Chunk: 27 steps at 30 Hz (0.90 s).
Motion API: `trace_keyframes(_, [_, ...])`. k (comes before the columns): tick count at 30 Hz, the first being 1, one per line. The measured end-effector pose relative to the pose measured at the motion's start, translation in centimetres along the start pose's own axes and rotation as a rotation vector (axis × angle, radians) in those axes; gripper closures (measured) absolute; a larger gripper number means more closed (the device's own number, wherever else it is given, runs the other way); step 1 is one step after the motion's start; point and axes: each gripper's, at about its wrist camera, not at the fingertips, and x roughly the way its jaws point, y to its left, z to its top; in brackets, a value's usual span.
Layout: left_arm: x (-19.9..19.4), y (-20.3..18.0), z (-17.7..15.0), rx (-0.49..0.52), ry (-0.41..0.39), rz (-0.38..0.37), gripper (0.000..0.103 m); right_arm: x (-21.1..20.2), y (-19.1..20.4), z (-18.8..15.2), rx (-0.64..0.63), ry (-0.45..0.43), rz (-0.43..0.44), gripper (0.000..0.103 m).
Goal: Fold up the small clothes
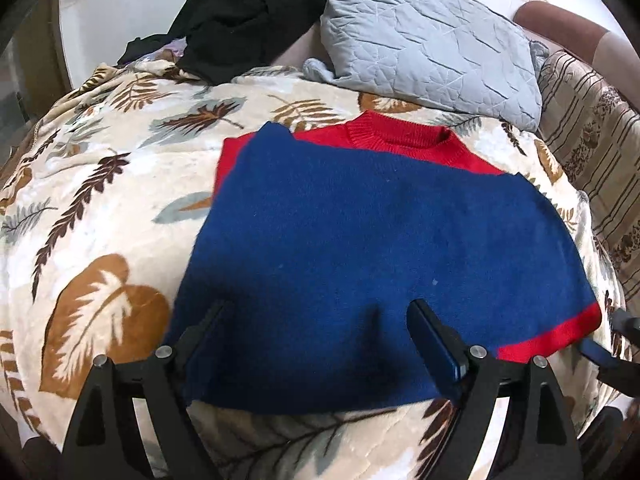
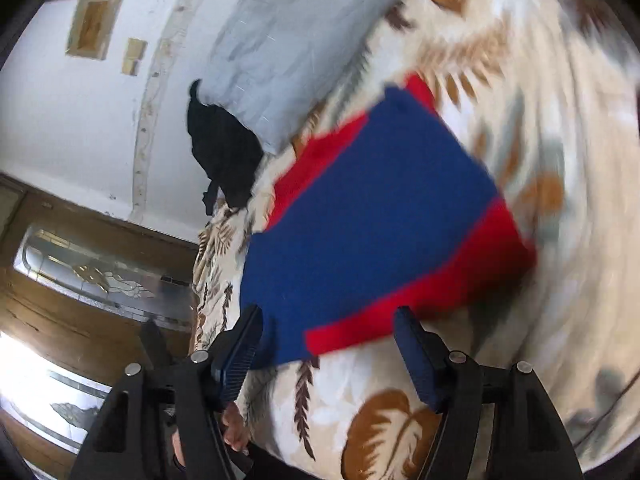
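Left tool (image 1: pixel 320 328): jaws spread, empty, over near hem of blue-and-red knitted sweater (image 1: pixel 372 240). Right tool (image 2: pixel 328 344): jaws spread, empty, at red-trimmed corner. Sweater: folded, flat on leaf-patterned fleece blanket (image 1: pixel 100 200) on bed, short of grey quilted pillow (image 1: pixel 424 36). Step judged: between folds. Next: pinch hem, carry it toward collar.

One sweater (image 1: pixel 360 248), blue and red, lies on one bed with one leaf-print blanket (image 1: pixel 100 208). One grey pillow (image 1: pixel 432 40) sits at the head, beside one heap of black clothes (image 1: pixel 240 16). One striped cover (image 1: pixel 592 152) shows at the bed's edge. Two grippers: the left gripper (image 1: pixel 316 344) and the right gripper (image 2: pixel 328 352), each with two fingers.
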Motion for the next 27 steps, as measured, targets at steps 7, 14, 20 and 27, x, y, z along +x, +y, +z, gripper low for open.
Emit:
trace_keyframes(7, [-0.6,1.7,-0.5,-0.052,0.004,0.021,0.015,-1.6,-3.5,0.0,0.166,-0.092,-0.039,0.032])
trace_keyframes(14, [-1.0,0.6,0.1,-0.026,-0.016,0.001,0.015,-0.4,-3.7,-1.4,0.217,-0.070,-0.032,0.033])
trace_keyframes(20, [-0.8,-0.1,0.5,-0.025,-0.022,-0.009,0.015,1.8,-3.1,-0.2,0.203,-0.095,-0.051,0.033])
trace_keyframes(27, [0.3,-1.3,1.9,-0.014,-0.040,-0.006,0.015,2.3,-0.8,0.8,0.067,-0.222,-0.131,0.033])
